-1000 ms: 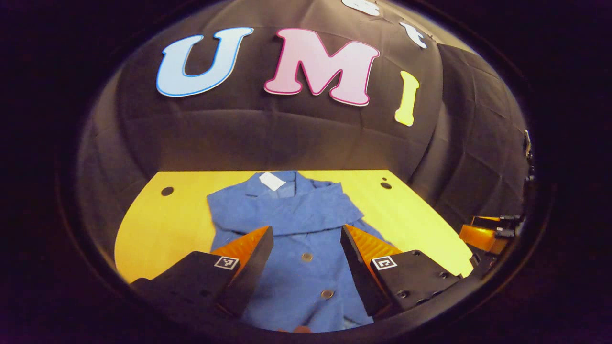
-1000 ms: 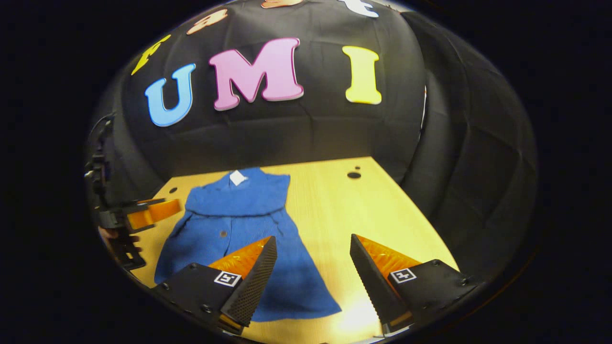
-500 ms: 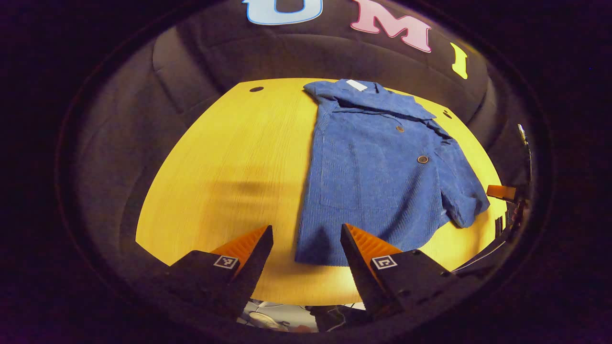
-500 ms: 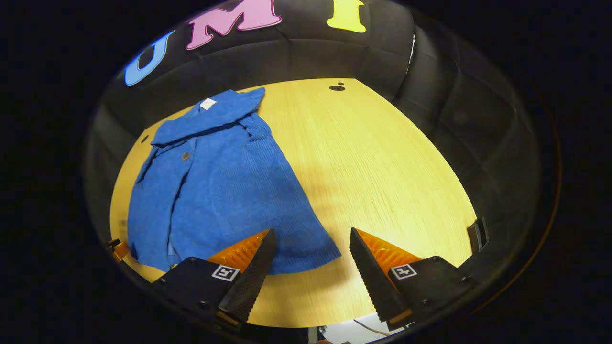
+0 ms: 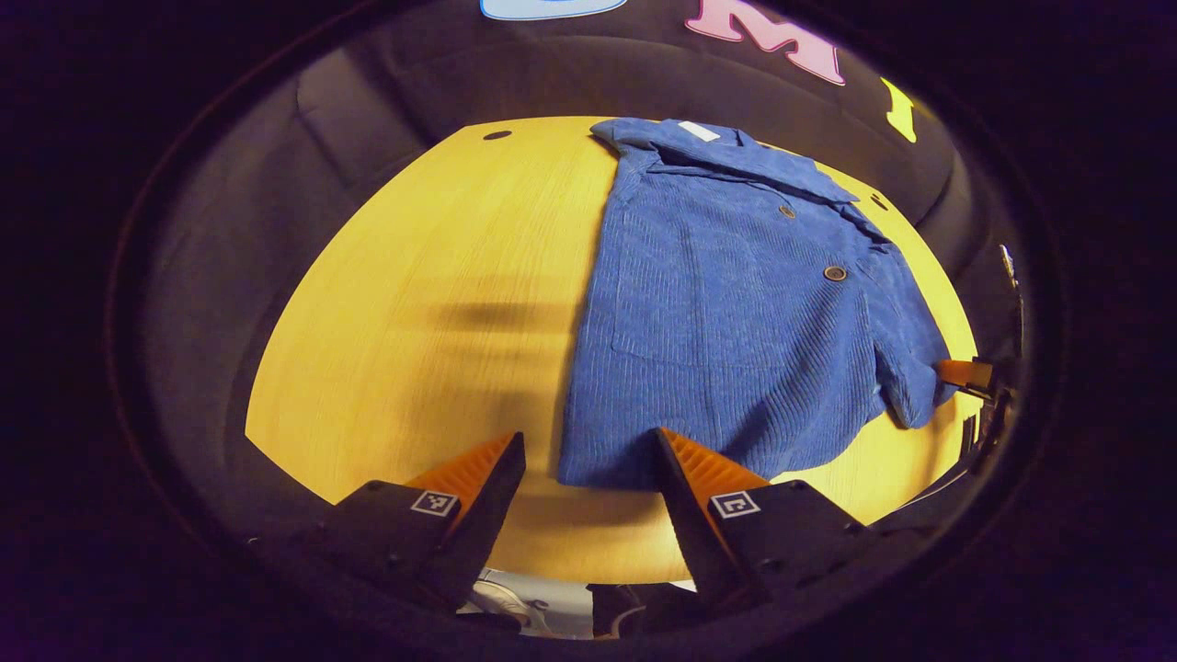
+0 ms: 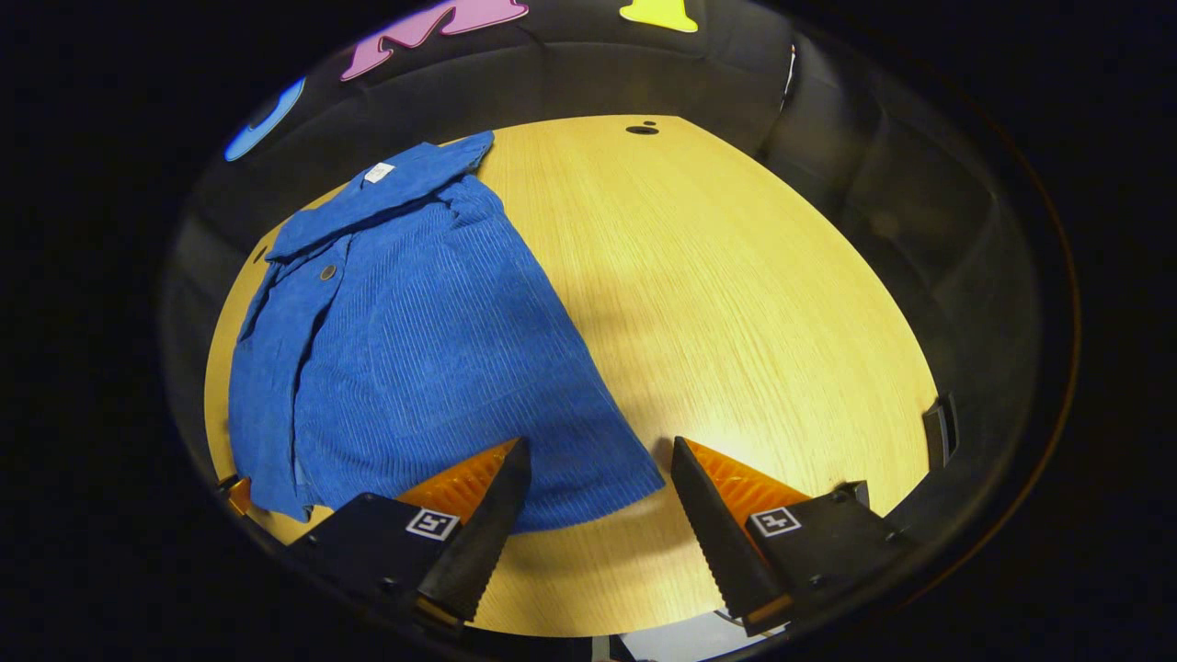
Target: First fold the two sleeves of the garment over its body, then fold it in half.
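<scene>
A blue corduroy jacket (image 5: 736, 313) lies flat on the yellow wooden table (image 5: 414, 303), collar far, hem near. One sleeve end (image 5: 910, 391) hangs at its side. My left gripper (image 5: 588, 439) is open just above the table's near edge, with the hem's left corner (image 5: 598, 464) between its fingers, untouched. In the right gripper view the jacket (image 6: 414, 340) fills the left half. My right gripper (image 6: 599, 446) is open over the hem's right corner (image 6: 634, 478). The right gripper's orange finger (image 5: 961, 372) shows beside the sleeve end.
The table's near edge (image 5: 570, 575) runs just under my left fingers, with floor below it. Small holes (image 6: 641, 130) sit at the table's far corners. Bare tabletop (image 6: 754, 303) spreads right of the jacket. Black cloth walls close in the table.
Both grippers drew back toward the table's near edge and tipped downward. The jacket's hem corners now lie between their open fingers. The jacket itself has not moved.
</scene>
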